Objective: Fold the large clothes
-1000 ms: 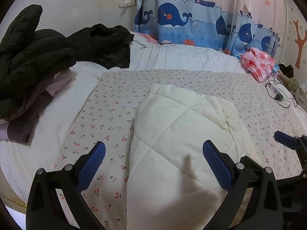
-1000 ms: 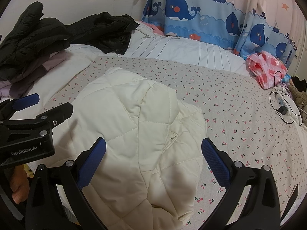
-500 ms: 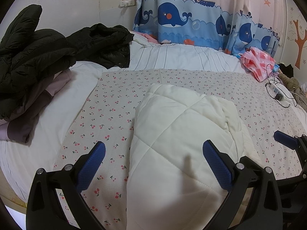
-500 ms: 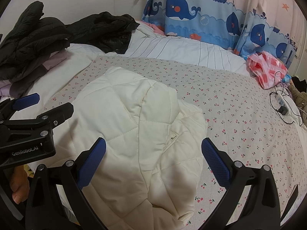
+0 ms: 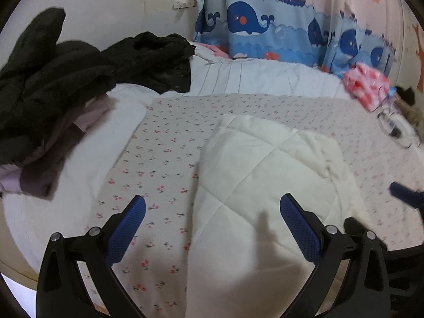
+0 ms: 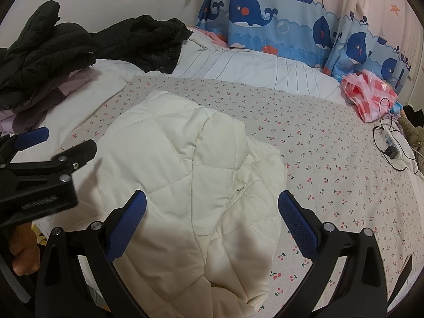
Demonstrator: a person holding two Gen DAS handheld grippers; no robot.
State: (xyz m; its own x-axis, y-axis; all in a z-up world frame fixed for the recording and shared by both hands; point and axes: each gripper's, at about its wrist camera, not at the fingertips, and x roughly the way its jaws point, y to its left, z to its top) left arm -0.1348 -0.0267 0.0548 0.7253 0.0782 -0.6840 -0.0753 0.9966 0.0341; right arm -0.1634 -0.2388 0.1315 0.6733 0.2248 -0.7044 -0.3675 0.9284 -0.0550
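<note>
While spread empty, both grippers (image 5: 212,222) (image 6: 212,220) above folded jacket (image 6: 190,175).

1. The cherry sheet (image 6: 331,175) at the right of the frame is flat and open.
2. A black coat pile (image 6: 47,61) blocks the upper left.
3. A cable (image 6: 389,143) and pink bag (image 6: 368,95) lie far right.

We hold our left gripper (image 5: 212,222) level and low, its two blue-padded fingers (image 5: 127,228) spread wide apart, gripping nothing. Our right gripper (image 6: 212,220) sits just beside it, jaws equally wide and empty. Part of our bare left hand (image 6: 23,249) shows beneath the left gripper's black body.
</note>
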